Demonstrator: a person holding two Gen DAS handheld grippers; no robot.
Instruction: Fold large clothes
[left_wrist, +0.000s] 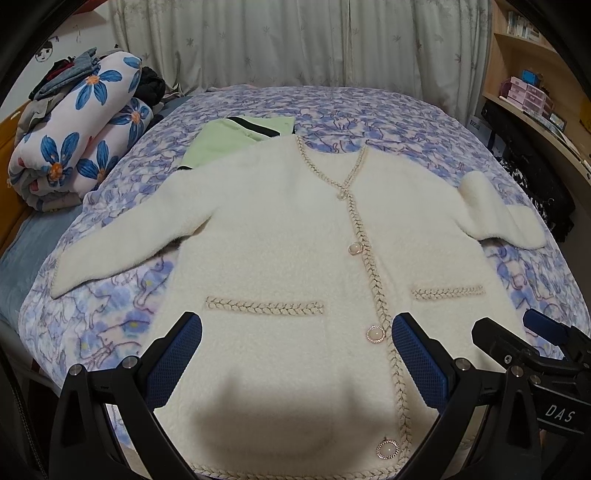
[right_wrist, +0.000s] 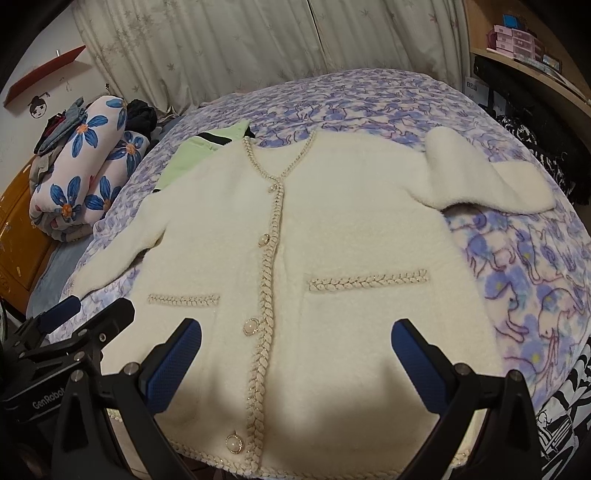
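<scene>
Cream fuzzy cardigan lay flat, frame ctr, on floral bedspread | L gripper wide, empty | R gripper wide, empty

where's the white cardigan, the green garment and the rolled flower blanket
white cardigan (left_wrist: 280, 229): left wrist view, on the chest panel beside the button band
green garment (left_wrist: 225, 138): left wrist view, on the bare part above the cardigan's shoulder
rolled flower blanket (right_wrist: 85, 177): right wrist view, on the lower roll's side

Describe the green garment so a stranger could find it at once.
On the bed with the purple-patterned cover, a fluffy cream cardigan lies spread flat. At its far left shoulder, partly under it, lies the green garment, the only pale green thing, with a black-and-white stripe.
</scene>
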